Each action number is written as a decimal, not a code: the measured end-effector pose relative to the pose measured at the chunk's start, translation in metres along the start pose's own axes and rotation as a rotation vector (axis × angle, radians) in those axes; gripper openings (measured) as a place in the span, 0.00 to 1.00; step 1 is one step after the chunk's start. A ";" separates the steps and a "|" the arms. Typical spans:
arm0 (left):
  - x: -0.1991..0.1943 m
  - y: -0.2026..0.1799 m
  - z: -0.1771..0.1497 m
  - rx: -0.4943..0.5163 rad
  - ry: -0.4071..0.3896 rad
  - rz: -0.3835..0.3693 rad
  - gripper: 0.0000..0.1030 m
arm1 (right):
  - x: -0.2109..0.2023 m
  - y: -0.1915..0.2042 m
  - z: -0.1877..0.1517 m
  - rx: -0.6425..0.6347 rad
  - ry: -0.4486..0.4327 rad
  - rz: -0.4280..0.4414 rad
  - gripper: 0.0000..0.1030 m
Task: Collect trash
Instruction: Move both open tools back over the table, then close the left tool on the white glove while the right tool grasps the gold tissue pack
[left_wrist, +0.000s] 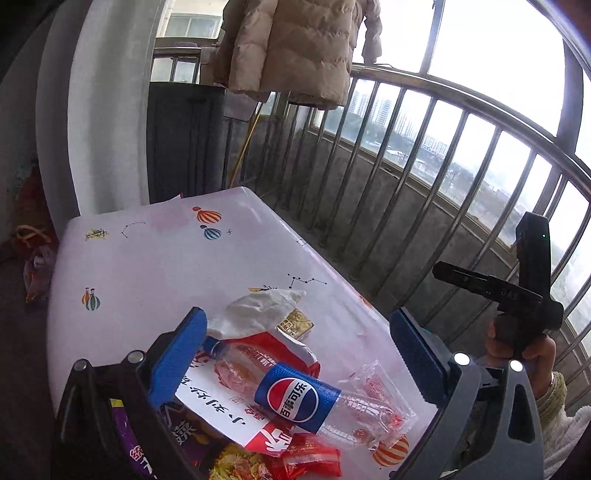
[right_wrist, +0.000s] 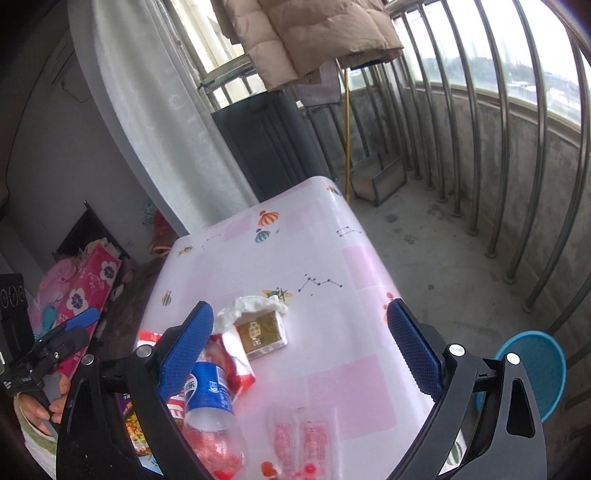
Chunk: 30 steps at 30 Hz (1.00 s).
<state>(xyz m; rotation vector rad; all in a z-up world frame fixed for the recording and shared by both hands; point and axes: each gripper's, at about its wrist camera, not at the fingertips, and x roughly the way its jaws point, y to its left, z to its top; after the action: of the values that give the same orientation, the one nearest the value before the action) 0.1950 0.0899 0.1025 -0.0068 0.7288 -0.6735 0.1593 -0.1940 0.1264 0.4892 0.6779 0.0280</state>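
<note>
Railing: curved metal-bar balcony railing (left_wrist: 424, 155) runs round the far side, with a beige puffer jacket (left_wrist: 295, 48) hung over it.
Table: white glossy table with pink squares and little balloon prints (left_wrist: 166, 266); all the trash is bunched at the near end.
Basket: round blue plastic mesh basket (right_wrist: 535, 369) sits on the concrete floor, just off the table's right edge.
Left gripper: the blue-padded left gripper (left_wrist: 295, 354) is spread wide, holding nothing, hovering right over the pile with the bottle between its pads.
Right gripper: the blue-padded right gripper (right_wrist: 299, 345) is also wide apart and empty, over the table's near end.
Bottle: clear empty plastic Pepsi bottle with a blue label (left_wrist: 295, 395) lies on its side on top of the wrappers.
Wrappers: red-and-white snack bag (left_wrist: 236, 406) is under the bottle; a purple bag (left_wrist: 177, 432) and small red packet (left_wrist: 306, 458) are nearest the camera.
Clear wrapper: crinkly see-through wrapper with red print (left_wrist: 380, 391) touches the bottle's base end.
Tissue: crumpled white tissue (left_wrist: 258, 310) lies just past the bottle's neck.
Gold box: small flat gold box (right_wrist: 262, 334) sits right beside the tissue.
</note>
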 end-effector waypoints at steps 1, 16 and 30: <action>0.009 0.005 0.004 -0.001 0.025 -0.006 0.94 | 0.009 0.003 0.002 0.001 0.026 0.015 0.82; 0.150 0.029 0.013 0.056 0.355 -0.008 0.73 | 0.133 0.007 -0.012 0.035 0.385 0.114 0.48; 0.190 0.051 0.004 -0.030 0.468 0.032 0.48 | 0.191 0.023 -0.040 -0.001 0.558 0.151 0.40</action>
<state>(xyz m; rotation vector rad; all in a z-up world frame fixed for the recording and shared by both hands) 0.3303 0.0203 -0.0225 0.1393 1.1862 -0.6396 0.2870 -0.1221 -0.0040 0.5350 1.1849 0.3166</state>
